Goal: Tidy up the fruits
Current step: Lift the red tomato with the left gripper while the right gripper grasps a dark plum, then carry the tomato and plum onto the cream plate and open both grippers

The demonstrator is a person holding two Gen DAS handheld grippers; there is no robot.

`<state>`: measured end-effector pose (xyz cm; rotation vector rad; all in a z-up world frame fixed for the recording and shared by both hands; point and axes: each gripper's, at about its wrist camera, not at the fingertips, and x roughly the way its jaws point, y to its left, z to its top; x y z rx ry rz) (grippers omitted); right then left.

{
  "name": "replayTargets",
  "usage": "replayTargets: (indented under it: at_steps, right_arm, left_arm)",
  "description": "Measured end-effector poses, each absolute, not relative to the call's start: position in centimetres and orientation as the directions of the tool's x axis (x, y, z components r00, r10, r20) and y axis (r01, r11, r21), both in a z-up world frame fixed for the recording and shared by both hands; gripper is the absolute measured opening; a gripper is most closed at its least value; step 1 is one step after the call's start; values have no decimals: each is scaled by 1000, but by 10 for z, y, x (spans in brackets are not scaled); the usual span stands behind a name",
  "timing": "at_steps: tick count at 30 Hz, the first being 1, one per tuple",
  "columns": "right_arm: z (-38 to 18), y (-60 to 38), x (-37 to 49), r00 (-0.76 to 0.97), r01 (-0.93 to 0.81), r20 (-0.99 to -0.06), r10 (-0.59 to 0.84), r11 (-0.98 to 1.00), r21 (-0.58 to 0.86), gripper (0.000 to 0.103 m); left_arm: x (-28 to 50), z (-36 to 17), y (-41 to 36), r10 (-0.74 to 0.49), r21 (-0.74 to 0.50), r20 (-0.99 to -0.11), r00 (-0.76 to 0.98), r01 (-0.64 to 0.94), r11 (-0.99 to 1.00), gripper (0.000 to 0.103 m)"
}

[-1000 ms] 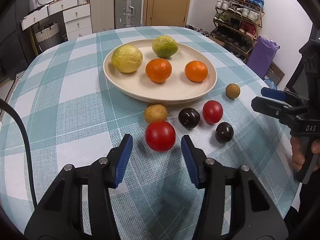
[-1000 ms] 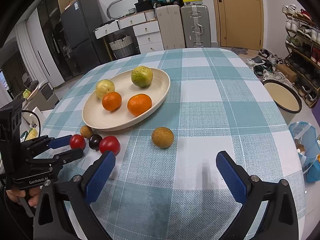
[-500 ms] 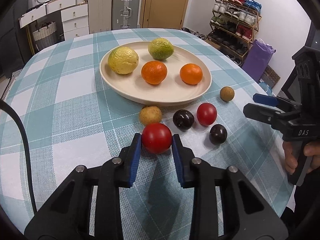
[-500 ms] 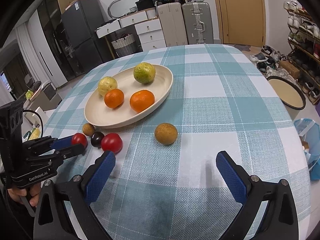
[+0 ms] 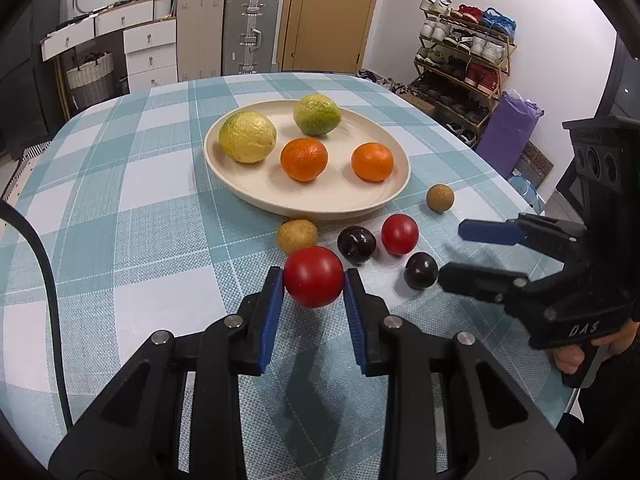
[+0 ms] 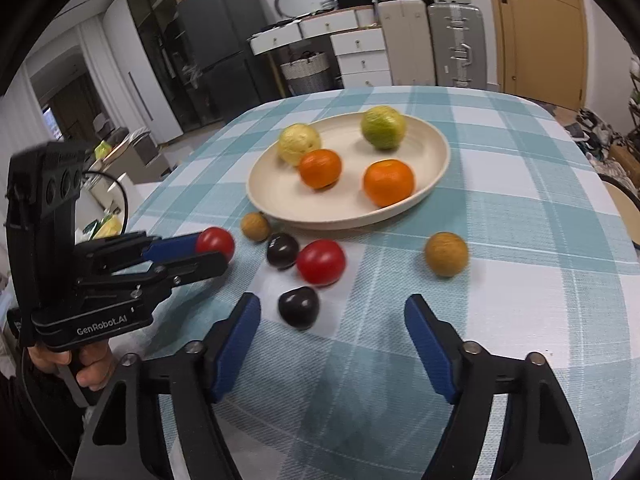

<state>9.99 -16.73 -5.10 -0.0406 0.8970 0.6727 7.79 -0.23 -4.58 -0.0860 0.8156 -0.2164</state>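
The left gripper (image 5: 314, 292) is now clenched on the red tomato (image 5: 314, 276), its blue pads pressing both flanks of the fruit, and the shadow lying on the checked tablecloth (image 5: 120, 240) beneath suggests the tomato is lifted just clear of the surface, though that is hard to tell for certain. A second ago these jaws stood wide on either side of the tomato as it sat on the cloth; half a second ago they had narrowed to touch it; now it is gripped and raised, so the pick looks done and the carry to the cream plate (image 5: 256, 196) is probably the step in hand. The plate already holds a yellow citrus (image 5: 247, 137), a green citrus (image 5: 317, 115) and two oranges (image 5: 304, 159), with bare room at its near side. Off the plate, near its front rim, lie a tan fruit (image 5: 297, 235), a dark plum (image 5: 356, 245), a second red tomato (image 5: 399, 234), another dark plum (image 5: 420, 270) and, apart to the right, a small brown fruit (image 5: 439, 198). The right gripper (image 6: 332, 332) has come forward since the earlier frames: its jaws, spread wide and empty, have narrowed somewhat and now hover just short of the nearer dark plum, likely its next target, and its view is blurred by that motion
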Motion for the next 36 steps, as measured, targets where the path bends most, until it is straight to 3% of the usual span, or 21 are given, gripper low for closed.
replayTargets:
  at_steps: [5, 18, 29, 36]
  right_arm:
    - [-56, -152, 92, 409, -594, -755, 513, 777, 207, 61]
    - [-61, -130, 92, 415, -605, -796, 440, 787, 120, 52]
    - [-61, -127, 90, 430, -604, -804, 412, 793, 84, 31]
    - [-56, -131, 87, 449, -611, -792, 414, 789, 66, 26]
  left_arm:
    - [77, -43, -2, -221, -157, -708, 671, 156, 975, 28]
    - [71, -34, 8, -225, -173, -679, 698, 145, 974, 28]
    - [67, -28, 10, -219, -170, -663, 716, 140, 975, 28]
    - [67, -28, 10, -219, -172, -662, 716, 139, 975, 28]
